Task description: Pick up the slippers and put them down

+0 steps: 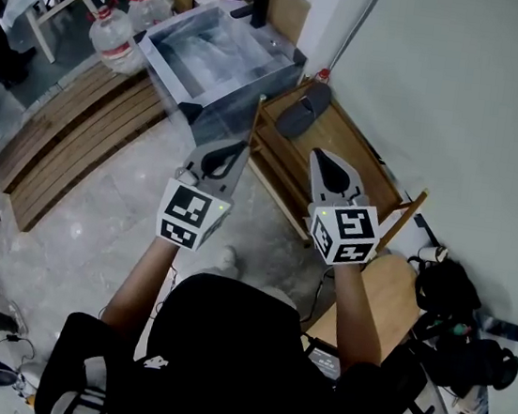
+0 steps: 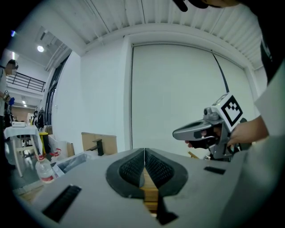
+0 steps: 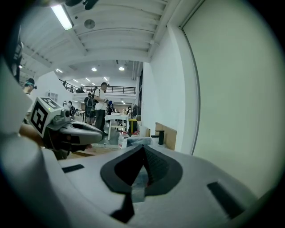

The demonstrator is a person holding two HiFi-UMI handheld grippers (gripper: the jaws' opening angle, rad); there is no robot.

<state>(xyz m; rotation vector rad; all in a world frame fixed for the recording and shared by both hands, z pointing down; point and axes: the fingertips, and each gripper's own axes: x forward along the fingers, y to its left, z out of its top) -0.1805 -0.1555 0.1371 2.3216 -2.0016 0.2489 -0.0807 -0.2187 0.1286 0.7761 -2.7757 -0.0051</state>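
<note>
Slipper: 1 dark grey rubber slipper [image 1: 302, 112] on the wooden slatted rack [image 1: 354, 149], 12 o'clock, untouched.
Fingers: left gripper [image 1: 240, 147] and right gripper [image 1: 320, 154] closed, empty.
Remaining: likely pick-up and put-down.

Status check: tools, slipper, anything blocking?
Left tool shut, empty; right tool shut, empty. One grey slipper on wooden rack, ahead of both tools, untouched. Nothing seen between tools and slipper.

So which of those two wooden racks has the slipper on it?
The rack against the white wall: a grey slipper lies on it. The slatted rack by the water bottles carries none.
</note>
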